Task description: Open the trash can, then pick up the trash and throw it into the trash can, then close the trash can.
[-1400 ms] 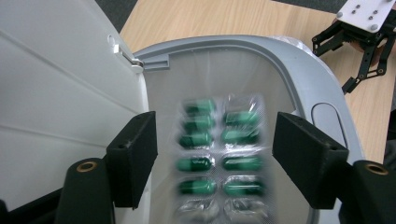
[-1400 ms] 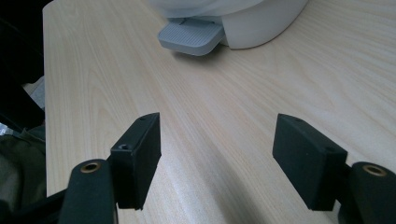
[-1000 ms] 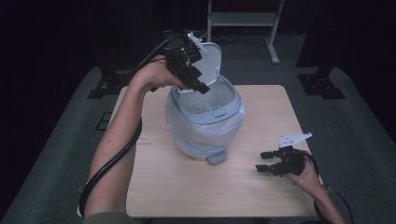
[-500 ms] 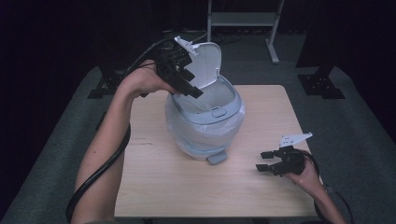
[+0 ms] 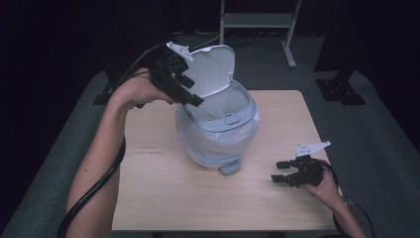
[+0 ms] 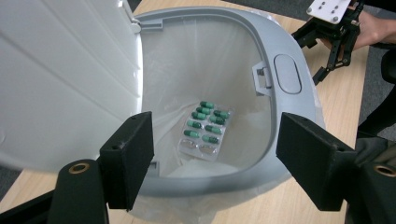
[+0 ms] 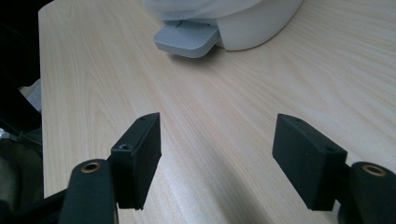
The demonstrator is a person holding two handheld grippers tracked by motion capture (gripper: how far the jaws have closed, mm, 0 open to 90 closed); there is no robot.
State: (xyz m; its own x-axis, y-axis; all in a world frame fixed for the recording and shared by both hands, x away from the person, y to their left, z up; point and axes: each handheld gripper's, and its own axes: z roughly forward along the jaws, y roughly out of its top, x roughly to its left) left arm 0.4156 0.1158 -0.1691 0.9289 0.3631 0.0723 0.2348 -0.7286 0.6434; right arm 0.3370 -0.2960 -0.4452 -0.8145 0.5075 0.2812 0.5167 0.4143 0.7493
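Observation:
A small grey-and-white pedal bin [image 5: 218, 134] with a clear liner stands in the middle of the wooden table [image 5: 148, 198], its lid [image 5: 213, 69] tipped up and back. At the bottom of the liner lies a blister pack [image 6: 205, 130] of green capsules. My left gripper [image 5: 190, 96] hovers over the bin's left rim, pointing down into the opening; its jaws [image 6: 217, 135] stand open with nothing between them. My right gripper [image 5: 278, 172] rests low near the table's front right, open and empty [image 7: 217, 135], facing the bin's foot pedal [image 7: 187, 39].
The right gripper [image 6: 334, 35] also appears past the bin's latch in the left gripper view. Behind the table stands a metal shelf frame [image 5: 257, 20], with dark stand bases [image 5: 341, 91] on the grey carpet. Bare tabletop lies left of and in front of the bin.
My left hand has drawn the open gripper leftward, from over the bin's opening to its left rim. The lid stays up. The right gripper has not moved.

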